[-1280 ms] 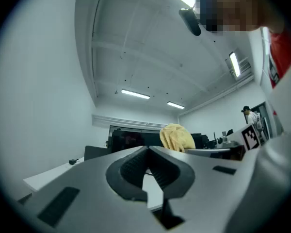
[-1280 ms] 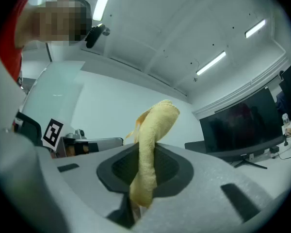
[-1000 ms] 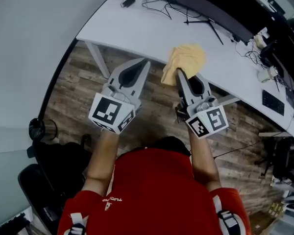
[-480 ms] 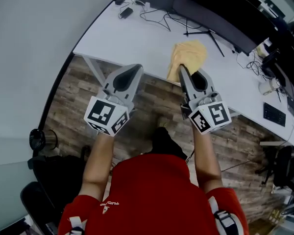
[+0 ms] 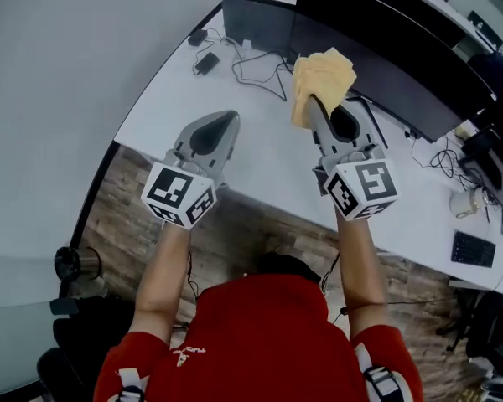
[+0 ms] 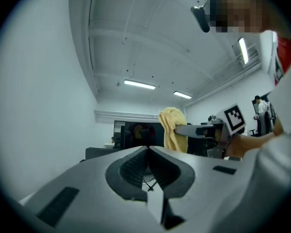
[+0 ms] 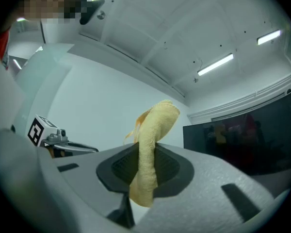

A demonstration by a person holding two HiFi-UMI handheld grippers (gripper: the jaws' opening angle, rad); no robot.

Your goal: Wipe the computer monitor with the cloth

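Over the white counter (image 5: 260, 162), in the head view, we hold both tools side by side and well apart.

Writing: none legible. The white print at the collar of the red shirt (image 5: 260, 333) is too small to read. Each tool's cube (image 5: 180, 195) carries only black-and-white square markers.

Cloth (image 5: 321, 78): yellow terry, soft and crumpled. It is bunched above the tip of the right tool (image 5: 312, 100) and sits in front of the dark monitor (image 5: 386, 69). We cannot tell whether cloth and screen touch.

Right tool: jaws clamped on the cloth. A folded band runs up between the ribbed pads, with one end hanging below.

Left tool (image 5: 230, 117): jaws pressed together with nothing between them.

View differences:
- The head view alone shows the counter top and the black cables (image 5: 260, 65) lying on it.
- The left gripper view alone shows the cloth hanging as a drooping fold off the right tool, with dim reflections in the screen behind it.
- The right gripper view puts the monitor at the right edge and shows the ceiling lights (image 7: 216, 64).
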